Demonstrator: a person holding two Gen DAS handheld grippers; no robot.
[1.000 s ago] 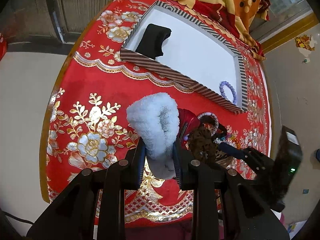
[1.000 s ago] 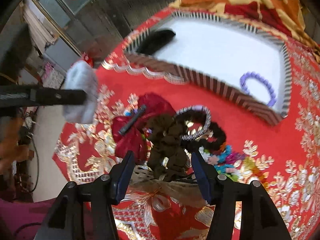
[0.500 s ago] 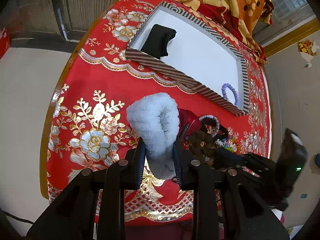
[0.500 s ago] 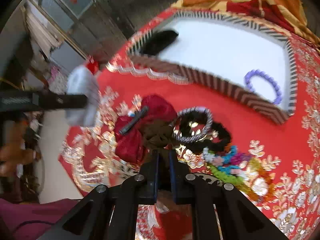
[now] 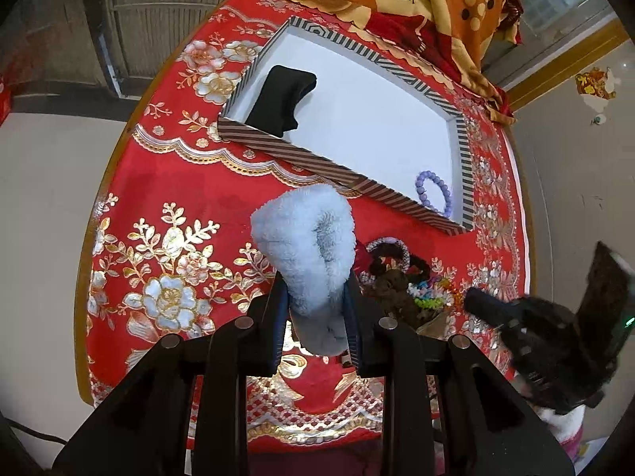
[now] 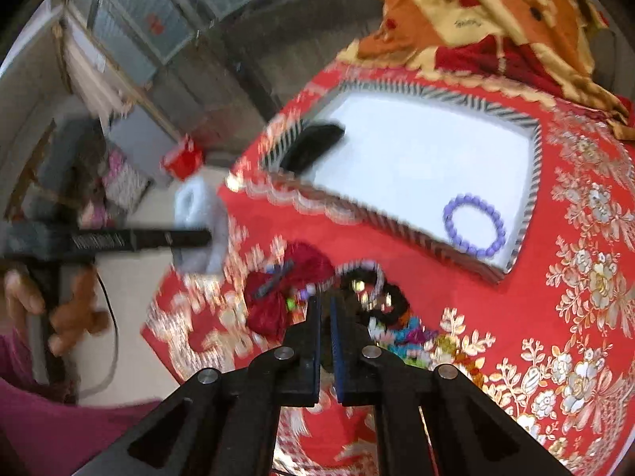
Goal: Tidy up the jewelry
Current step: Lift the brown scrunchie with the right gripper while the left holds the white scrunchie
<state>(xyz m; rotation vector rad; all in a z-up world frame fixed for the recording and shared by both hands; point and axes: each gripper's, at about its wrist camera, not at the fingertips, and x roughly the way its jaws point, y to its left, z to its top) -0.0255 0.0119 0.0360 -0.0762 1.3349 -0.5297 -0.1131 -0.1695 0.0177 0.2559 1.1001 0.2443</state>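
While the left gripper [image 5: 315, 317] stays clamped on a fluffy pale-blue scrunchie [image 5: 307, 254], held in the air on the near side of the striped tray [image 5: 301, 150], the right gripper [image 6: 325, 341] has changed. A second ago its jaws stood wide around a brown fuzzy scrunchie [image 5: 399, 291] in the heap of hair ties; now they have come together to a thin slit. In the right wrist view something dark sits in that slit, but blur and the fingers hide what it is. In the left wrist view the brown piece lies just off the tip of the right gripper, so it is probably pinched, though that cannot be confirmed. The heap also looks lower in the right view than before, which suggests that hand is starting to lift.

The tray, a white-floored box with a striped rim, holds a folded black cloth item [image 5: 283, 99] at its far left end and a purple bead bracelet [image 6: 474, 226] in its near right corner; the floor between them is bare. The rest of the jewelry is outside it, in a cluster on the red cloth [image 5: 174, 194] just near of the tray's front wall: a red scrunchie [image 6: 278, 297], a black-and-white ring [image 6: 363, 277], and bright bead strands [image 6: 412, 335].

If the right grip holds, two pieces are ready to travel to the tray. A fuzzy item caught only by its edge could slip on the way.
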